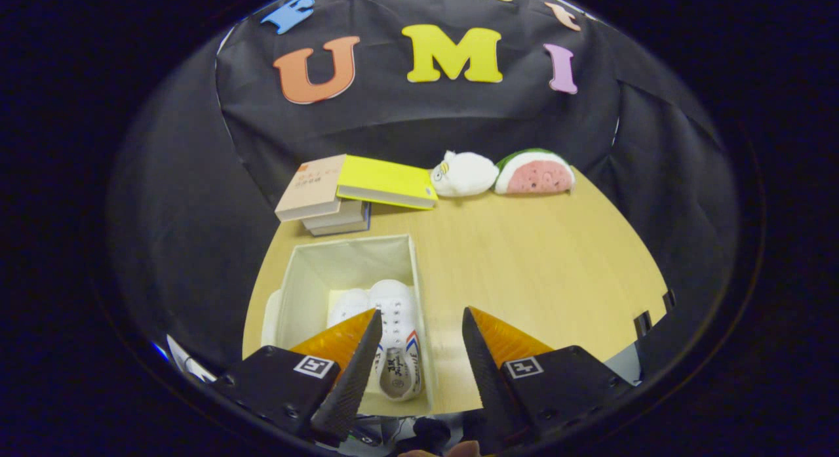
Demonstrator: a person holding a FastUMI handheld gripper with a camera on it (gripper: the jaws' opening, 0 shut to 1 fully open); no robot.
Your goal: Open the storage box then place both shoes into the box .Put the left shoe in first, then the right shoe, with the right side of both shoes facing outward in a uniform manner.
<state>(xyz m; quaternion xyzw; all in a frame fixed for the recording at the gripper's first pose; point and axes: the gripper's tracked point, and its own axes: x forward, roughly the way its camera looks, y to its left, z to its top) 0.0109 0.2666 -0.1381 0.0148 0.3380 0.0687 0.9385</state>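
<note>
Hovering above the desk [524, 267], the gripper [421, 322] is released, its fingers spread with nothing between them. The open box [347, 254] sits near the books [328, 198], and white shoes [393, 332] lie inside it, partly behind the left finger.

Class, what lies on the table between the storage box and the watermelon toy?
Nothing: in the gripper view, bare table separates the box and watermelon toy.
</note>
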